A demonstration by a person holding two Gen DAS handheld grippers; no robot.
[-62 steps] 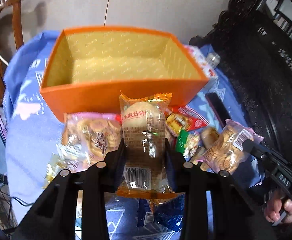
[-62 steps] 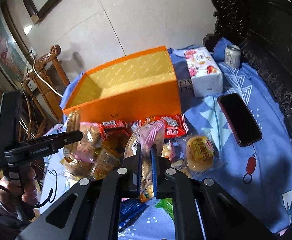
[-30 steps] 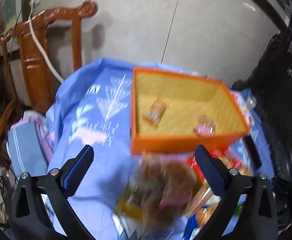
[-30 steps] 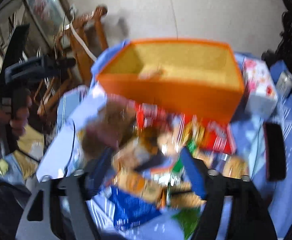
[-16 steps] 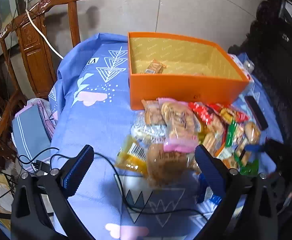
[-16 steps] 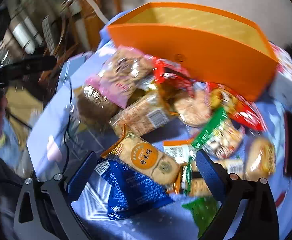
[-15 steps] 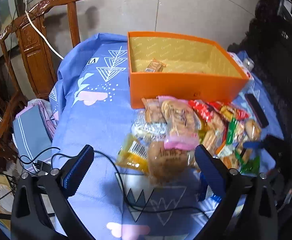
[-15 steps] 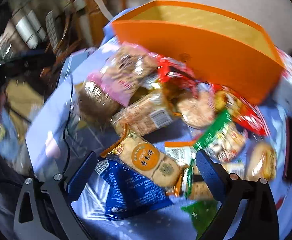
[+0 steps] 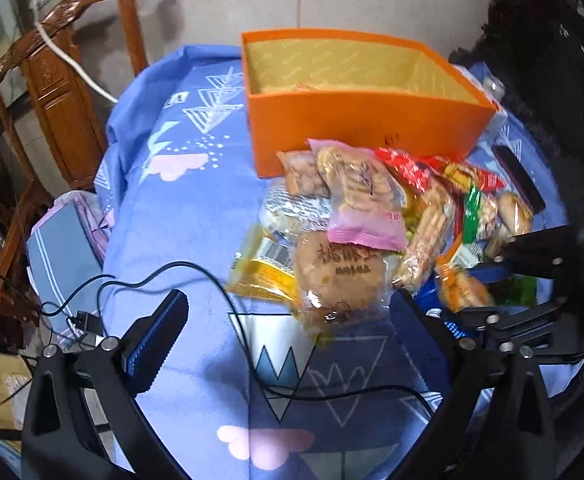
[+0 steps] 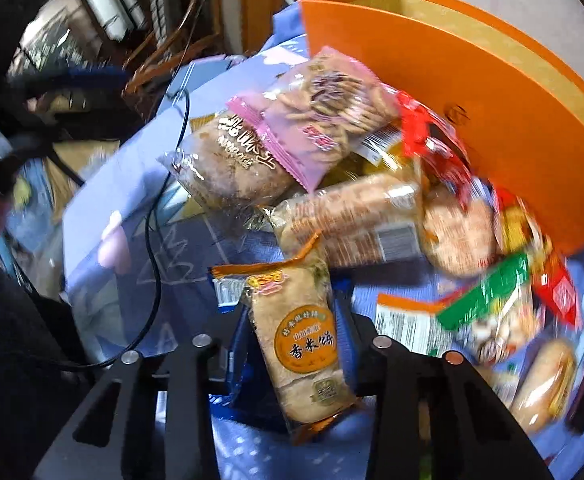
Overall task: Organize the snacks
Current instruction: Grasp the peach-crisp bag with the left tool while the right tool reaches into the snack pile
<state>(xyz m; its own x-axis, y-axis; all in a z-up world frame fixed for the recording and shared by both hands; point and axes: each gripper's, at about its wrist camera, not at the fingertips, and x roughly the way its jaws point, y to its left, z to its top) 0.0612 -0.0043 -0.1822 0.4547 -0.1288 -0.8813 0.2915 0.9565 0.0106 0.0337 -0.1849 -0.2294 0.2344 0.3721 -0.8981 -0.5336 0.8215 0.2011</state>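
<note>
Right gripper (image 10: 292, 336), pointing steeply down, is closing its jaws around a crinkly clear-wrapped rice cracker (image 10: 302, 344) before the box (image 10: 472, 92); left gripper (image 9: 288, 332) is hanging spread wide over a round cake (image 9: 338, 276)

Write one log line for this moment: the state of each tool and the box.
left tool: open, above round cake | right tool: just closed on rice cracker | box: few snacks inside

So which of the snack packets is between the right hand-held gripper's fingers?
The rice cracker packet with the orange round label, standing lengthwise between the right hand-held gripper fingers; the other packets lie beyond it.
</note>
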